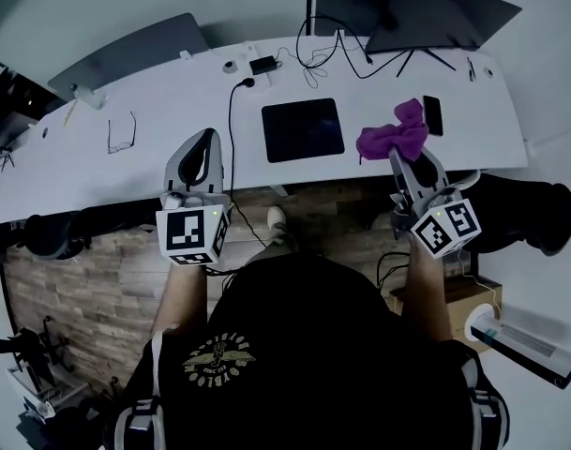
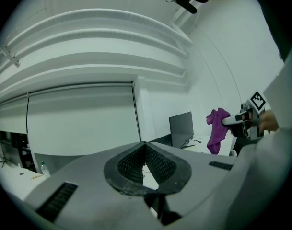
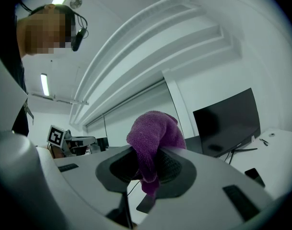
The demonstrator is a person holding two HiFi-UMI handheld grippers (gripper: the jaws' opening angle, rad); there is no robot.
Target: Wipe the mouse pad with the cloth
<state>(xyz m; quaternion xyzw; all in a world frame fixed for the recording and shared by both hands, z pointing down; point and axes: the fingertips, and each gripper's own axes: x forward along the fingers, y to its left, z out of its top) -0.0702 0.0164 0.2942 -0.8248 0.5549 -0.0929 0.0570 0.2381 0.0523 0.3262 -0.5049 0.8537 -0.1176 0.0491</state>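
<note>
Your right gripper [image 1: 403, 164] is clamped on the purple terry cloth [image 1: 395, 134]. In the right gripper view the cloth [image 3: 153, 133] is wedged between the two dark ribbed pads, with a bunch bulging above the jaws and a short tail hanging below them. Your left gripper [image 1: 208, 139] has its jaws pressed together at the tips with nothing between them. The left gripper view shows the pads [image 2: 161, 164] meeting in a point, with only the white room behind. That view also catches the cloth [image 2: 216, 131] across from it, draped off the right gripper's tips and hanging above the desk. I can't tell if its lower end touches the surface. The black square mouse pad [image 1: 303, 129] lies flat on the long white desk [image 1: 126, 172], roughly centre, with nothing on it. From the head view the cloth sits just right of the pad and clear of its edge, between the pad and a black phone [image 1: 433, 114] lying on the desk. The left gripper is at the desk's near edge, left of the pad and apart from it. Also on the desk are a pair of thin-framed glasses [image 1: 122, 134] towards the left, a black cable [image 1: 232, 148] running over the near edge beside the left gripper, and a small black power adapter [image 1: 262, 65] behind the pad. Dark monitors stand at the back right [image 1: 444, 15] and back left [image 1: 135, 50].
</note>
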